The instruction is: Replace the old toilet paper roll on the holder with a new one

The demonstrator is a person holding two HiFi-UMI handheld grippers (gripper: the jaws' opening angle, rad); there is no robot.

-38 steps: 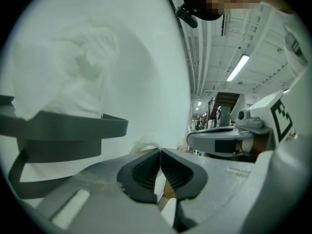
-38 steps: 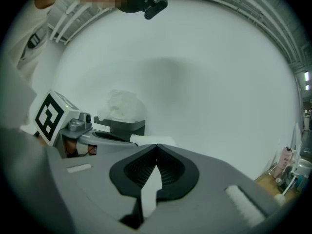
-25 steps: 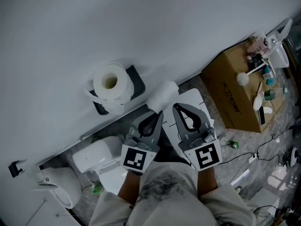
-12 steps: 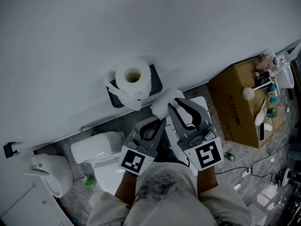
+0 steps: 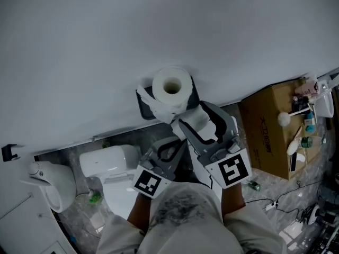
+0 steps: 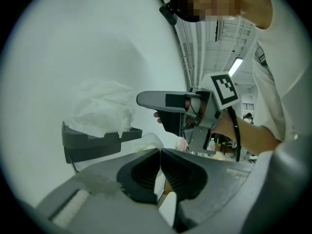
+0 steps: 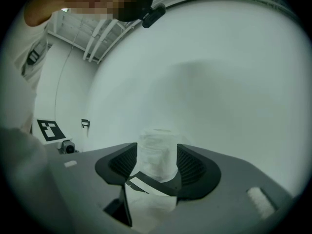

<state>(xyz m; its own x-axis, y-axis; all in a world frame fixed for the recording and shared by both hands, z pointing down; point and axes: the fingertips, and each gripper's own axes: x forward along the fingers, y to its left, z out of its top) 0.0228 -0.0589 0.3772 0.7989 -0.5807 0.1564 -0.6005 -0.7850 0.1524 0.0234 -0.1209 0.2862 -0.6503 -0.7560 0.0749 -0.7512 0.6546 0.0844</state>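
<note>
wall (image 5: pixel 106 46) straight ahead, holder (image 6: pixel 87 145) fixed to it

old roll (image 5: pixel 180 91) sits on the holder, not off yet; core hole faces the head view, so I read its axis as up-down along the wall

new roll (image 5: pixel 198 121) hangs in the air just short of the holder, down-right of the old roll in head view, near it but apart; long axis runs roughly along the right gripper's jaws, far end toward the wall

right gripper (image 7: pixel 156 149) straddles the new roll: jaws have just been opening, pads either side, don't look to press

left gripper (image 6: pixel 160 152) closed, tips at the new roll's near end, looks to pinch its edge and carry it

right gripper is nearer the holder, left gripper sits behind and to its left

my read: holder is occupied, so the old roll comes off upward first
</note>
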